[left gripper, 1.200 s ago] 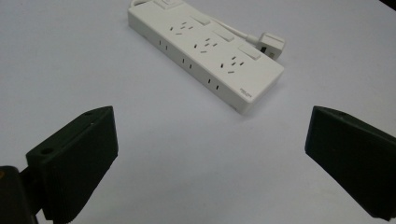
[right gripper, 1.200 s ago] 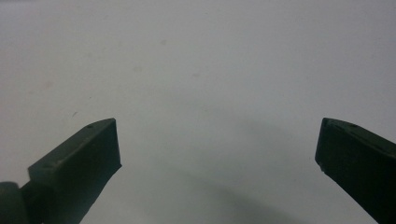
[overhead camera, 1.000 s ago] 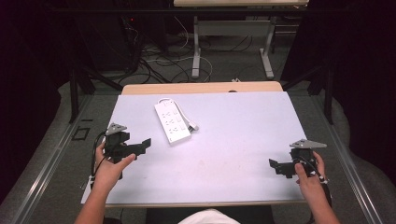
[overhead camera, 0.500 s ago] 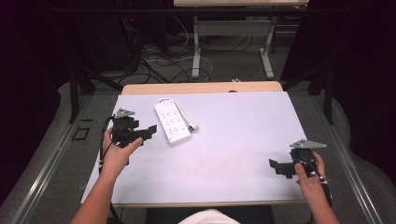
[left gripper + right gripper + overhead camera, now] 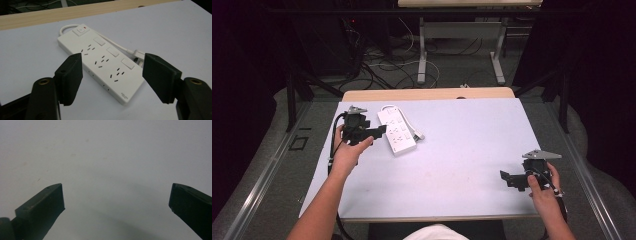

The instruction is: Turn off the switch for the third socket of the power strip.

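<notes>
White plastic marks the power strip (image 5: 397, 131), lying flat on the grey bench (image 5: 462, 150) in the high view, just ahead of the left tool (image 5: 379, 131), whose tips point at it without touching. The right tool (image 5: 504, 176) hovers well apart from it, near the bench's front corner.

In the left gripper view, the left tool (image 5: 112, 72) has been narrowing its jaws; the strip (image 5: 100, 62) lies beyond them, ungripped.

In the right gripper view, the right tool (image 5: 116, 200) gapes wide over bare bench.

Dark room; grey floor (image 5: 277, 165); cables (image 5: 382, 65); 2 desk legs (image 5: 423, 50).
</notes>
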Available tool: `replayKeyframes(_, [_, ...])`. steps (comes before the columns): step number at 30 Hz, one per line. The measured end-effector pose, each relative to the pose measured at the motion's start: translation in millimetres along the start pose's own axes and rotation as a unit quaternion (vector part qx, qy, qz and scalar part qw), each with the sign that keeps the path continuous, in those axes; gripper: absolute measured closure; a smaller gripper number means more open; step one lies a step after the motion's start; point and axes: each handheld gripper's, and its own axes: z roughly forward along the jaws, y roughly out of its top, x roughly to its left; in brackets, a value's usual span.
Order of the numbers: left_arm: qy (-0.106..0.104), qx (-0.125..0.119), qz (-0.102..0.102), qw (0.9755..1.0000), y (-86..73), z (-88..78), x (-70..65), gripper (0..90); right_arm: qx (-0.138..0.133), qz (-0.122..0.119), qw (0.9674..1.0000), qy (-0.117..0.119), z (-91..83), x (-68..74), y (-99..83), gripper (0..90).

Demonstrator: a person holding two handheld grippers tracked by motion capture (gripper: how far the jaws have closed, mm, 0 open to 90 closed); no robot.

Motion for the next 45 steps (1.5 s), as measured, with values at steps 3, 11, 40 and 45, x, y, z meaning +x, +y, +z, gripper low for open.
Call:
replayKeyframes(3, [0.000,0.007,0.000,1.0000,6.3,5.3,-1.1,33.9,-0.001,0.002,1.0000,-0.001,-0.1,-0.3,0.0,0.0])
replayKeyframes(11, [-0.007,0.030,-0.013,0.9995,22.1,26.2,-4.6,37.3,0.002,0.001,1.0000,-0.001,1.6,-0.8,-0.5,0.0])
replayKeyframes(40, [-0.022,0.069,-0.047,0.9963,32.8,66.7,-11.0,65.1,0.002,-0.001,1.0000,-0.001,2.7,-0.7,-1.2,0.0])
replayKeyframes(45, [-0.024,0.074,-0.048,0.9958,35.7,70.3,-14.6,68.9,0.002,-0.001,1.0000,0.000,2.9,-1.1,-1.4,0.0])
